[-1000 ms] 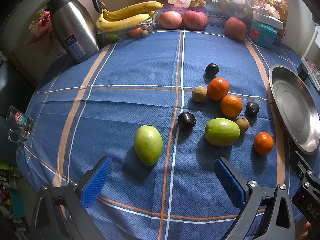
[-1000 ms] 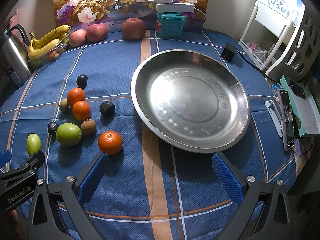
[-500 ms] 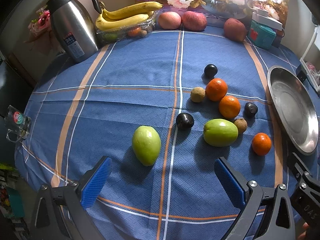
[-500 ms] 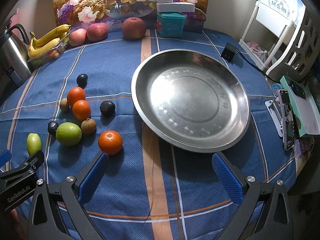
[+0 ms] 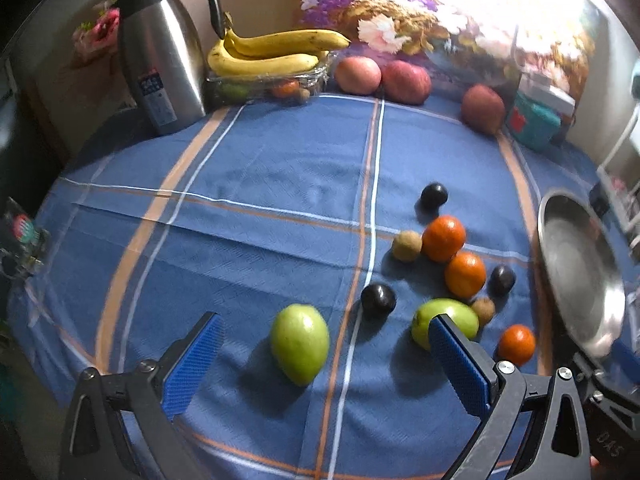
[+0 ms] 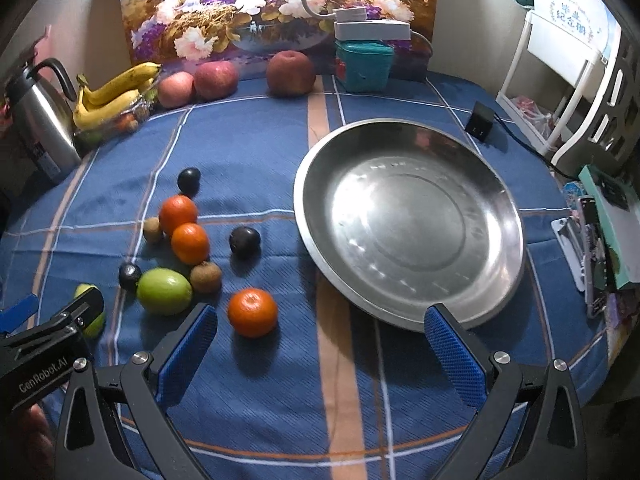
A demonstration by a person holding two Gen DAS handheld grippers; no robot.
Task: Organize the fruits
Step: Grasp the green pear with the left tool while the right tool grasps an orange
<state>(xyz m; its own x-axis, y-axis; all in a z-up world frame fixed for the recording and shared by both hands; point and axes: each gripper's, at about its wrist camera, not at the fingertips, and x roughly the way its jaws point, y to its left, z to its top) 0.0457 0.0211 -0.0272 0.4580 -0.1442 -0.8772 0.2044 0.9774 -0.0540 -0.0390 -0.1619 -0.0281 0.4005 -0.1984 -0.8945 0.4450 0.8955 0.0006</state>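
Note:
Loose fruit lies on the blue checked tablecloth: a green mango [image 5: 300, 343] nearest my left gripper [image 5: 324, 344], a second green mango [image 5: 452, 318] partly behind its right finger, three oranges, dark plums and small brown kiwis. My left gripper is open, its blue pads either side of the near mango and short of it. A wide steel plate [image 6: 408, 220] sits bare on the right. My right gripper [image 6: 320, 336] is open above the cloth, with one orange [image 6: 252, 312] just beyond its left pad.
At the table's back stand a steel kettle [image 5: 160, 52], bananas [image 5: 272, 50] on a clear box, three apples [image 6: 290, 73] and a teal box [image 6: 363, 65]. A black adapter [image 6: 481, 119] with cord lies behind the plate. Boxes and a white rack crowd the right edge.
My left gripper has moved forward and lower toward the near green mango, which now sits between its pads. The right gripper has moved forward and to the left, bringing the orange near its left pad.

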